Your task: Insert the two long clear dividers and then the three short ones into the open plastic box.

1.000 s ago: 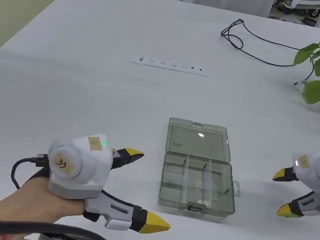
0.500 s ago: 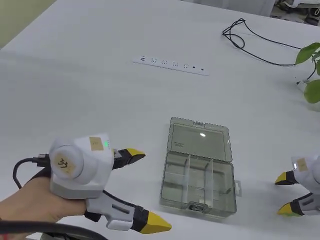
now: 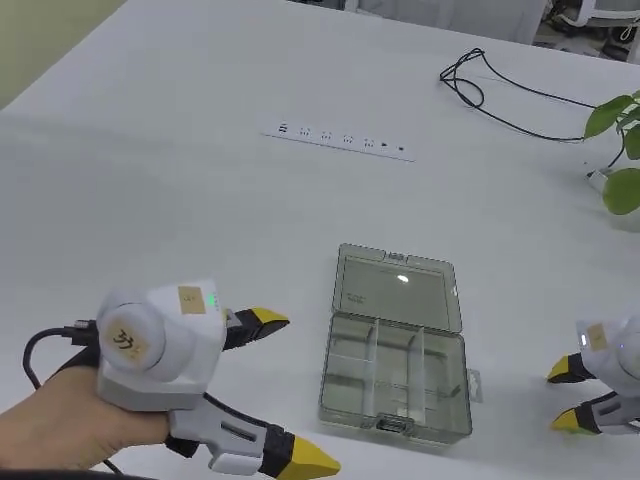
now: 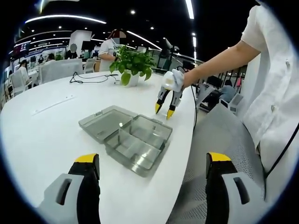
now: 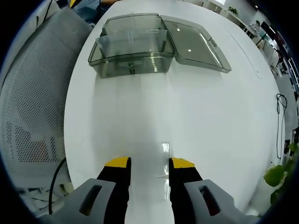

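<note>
Left claw: I read the jaws as wide apart with nothing between them. It sits low over the bench, to the left of the box and clear of it, in the person's hand. The left gripper view shows the same claw with the box ahead of it, between the two yellow tips and well apart from them.

Right claw: the jaws stand apart by a narrower gap and are empty. It hangs to the right of the box, near the bench edge, touching nothing. In the right gripper view the claw points across bare bench toward the box, which lies well ahead.

The box rests flat on the bench, open, and its lid is folded back flat on the far side. Clear dividers stand upright inside and split the tray into compartments. I cannot count them with confidence through the clear plastic. A small clear piece lies just beside the right wall of the box, and I cannot tell what it is.

Elsewhere on the bench, all well apart from the box:
- a white power strip
- a coiled black cable
- a green plant at the right edge
</note>
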{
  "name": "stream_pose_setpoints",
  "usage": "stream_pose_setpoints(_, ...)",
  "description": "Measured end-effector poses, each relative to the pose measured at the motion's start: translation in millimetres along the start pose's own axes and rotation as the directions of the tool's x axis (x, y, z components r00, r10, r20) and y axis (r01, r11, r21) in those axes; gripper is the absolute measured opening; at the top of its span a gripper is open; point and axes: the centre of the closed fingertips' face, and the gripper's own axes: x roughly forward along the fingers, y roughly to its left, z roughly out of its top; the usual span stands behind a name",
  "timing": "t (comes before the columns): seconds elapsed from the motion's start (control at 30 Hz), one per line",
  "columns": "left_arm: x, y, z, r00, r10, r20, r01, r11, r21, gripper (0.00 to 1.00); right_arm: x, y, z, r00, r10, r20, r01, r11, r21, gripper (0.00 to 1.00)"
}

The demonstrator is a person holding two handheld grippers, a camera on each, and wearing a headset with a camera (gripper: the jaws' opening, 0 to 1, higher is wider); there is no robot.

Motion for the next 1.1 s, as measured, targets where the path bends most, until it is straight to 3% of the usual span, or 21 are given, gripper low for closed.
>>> stream_pose_setpoints(0.3,-3.8,0.7,1.7,0.9999,0.01,0.008,-0.01,1.0,0.004,0.96,0.8,1.7,2.7,0.9996,-0.028,0.0,0.028,1.0,0.0,0.32)
stream_pose_setpoints(0.6,-6.5,-0.2,1.9,0.9997,0.015,0.018,-0.015,1.0,0.005,0.95,-16.8,2.3,15.8,0.996,-0.079,0.042,0.078,0.997,0.023,0.32)
stream_pose_setpoints(0.93,-7.9,-2.1,9.3,0.9989,0.022,0.041,-0.022,1.0,0.005,0.94,-44.6,5.9,46.2,0.9826,-0.16,0.094,0.158,0.987,0.037,0.32)
stream_pose_setpoints(1.1,-8.0,-2.6,15.7,0.9981,0.028,0.055,-0.028,1.0,-0.001,0.94,-72.4,7.5,71.4,0.9669,-0.223,0.124,0.221,0.975,0.028,0.32)
